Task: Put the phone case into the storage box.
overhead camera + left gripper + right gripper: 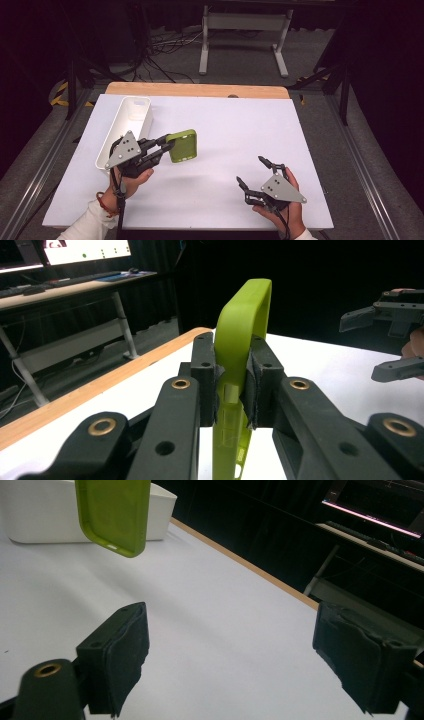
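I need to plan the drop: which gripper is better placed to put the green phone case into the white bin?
Left. The left gripper already clamps the green phone case right beside the white bin. The right gripper stands open and empty, far off near the table's front edge.

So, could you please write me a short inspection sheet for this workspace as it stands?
Surface: white table top with a wooden strip along its far edge.
Job's things: green phone case, held off the table; long white bin at the left.
Clutter: nothing seen.
Grippers: left tongs shut on the case's edge; right tongs open, nothing between them, low over the table.
Cables: a black cable trails from the left tongs; loose cables on the floor beyond.
Surroundings: dark room, white desk frame, lit monitor.
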Motion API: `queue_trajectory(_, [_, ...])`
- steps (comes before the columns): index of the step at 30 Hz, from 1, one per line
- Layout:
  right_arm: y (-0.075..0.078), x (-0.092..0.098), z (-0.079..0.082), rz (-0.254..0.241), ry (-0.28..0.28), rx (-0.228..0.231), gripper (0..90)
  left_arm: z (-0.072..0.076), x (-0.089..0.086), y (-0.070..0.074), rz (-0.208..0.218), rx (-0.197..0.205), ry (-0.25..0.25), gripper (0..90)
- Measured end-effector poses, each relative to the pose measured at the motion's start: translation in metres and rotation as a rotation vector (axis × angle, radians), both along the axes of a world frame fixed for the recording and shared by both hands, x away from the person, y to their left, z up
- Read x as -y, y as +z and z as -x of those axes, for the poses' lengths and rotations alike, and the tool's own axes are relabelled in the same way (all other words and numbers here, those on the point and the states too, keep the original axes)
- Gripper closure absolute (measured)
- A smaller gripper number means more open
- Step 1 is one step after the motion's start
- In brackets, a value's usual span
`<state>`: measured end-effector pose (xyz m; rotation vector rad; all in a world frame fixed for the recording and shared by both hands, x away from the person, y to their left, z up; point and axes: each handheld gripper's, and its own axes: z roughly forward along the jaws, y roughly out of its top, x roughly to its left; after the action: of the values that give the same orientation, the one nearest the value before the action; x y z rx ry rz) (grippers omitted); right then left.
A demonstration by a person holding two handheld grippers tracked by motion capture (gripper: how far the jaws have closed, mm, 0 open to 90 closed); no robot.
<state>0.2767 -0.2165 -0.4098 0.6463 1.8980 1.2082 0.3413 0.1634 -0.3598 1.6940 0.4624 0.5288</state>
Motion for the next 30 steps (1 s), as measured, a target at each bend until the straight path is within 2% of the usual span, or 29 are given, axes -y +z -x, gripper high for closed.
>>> queue_trajectory(9, [-0.001, -0.001, -0.002, -0.003, 0.008, -0.007, 16.1, -0.002, -0.009, 0.006, -0.007, 0.006, 0.006, 77.8])
queue_trajectory(18, [-0.003, -0.004, -0.002, 0.006, 0.015, -0.010, 16.2, -0.003, -0.010, 0.007, -0.016, 0.007, 0.006, 77.9])
queue_trajectory(30, [-0.004, -0.005, -0.003, 0.008, 0.018, -0.012, 16.3, -0.002, -0.021, 0.012, -0.001, 0.027, 0.015, 78.0])
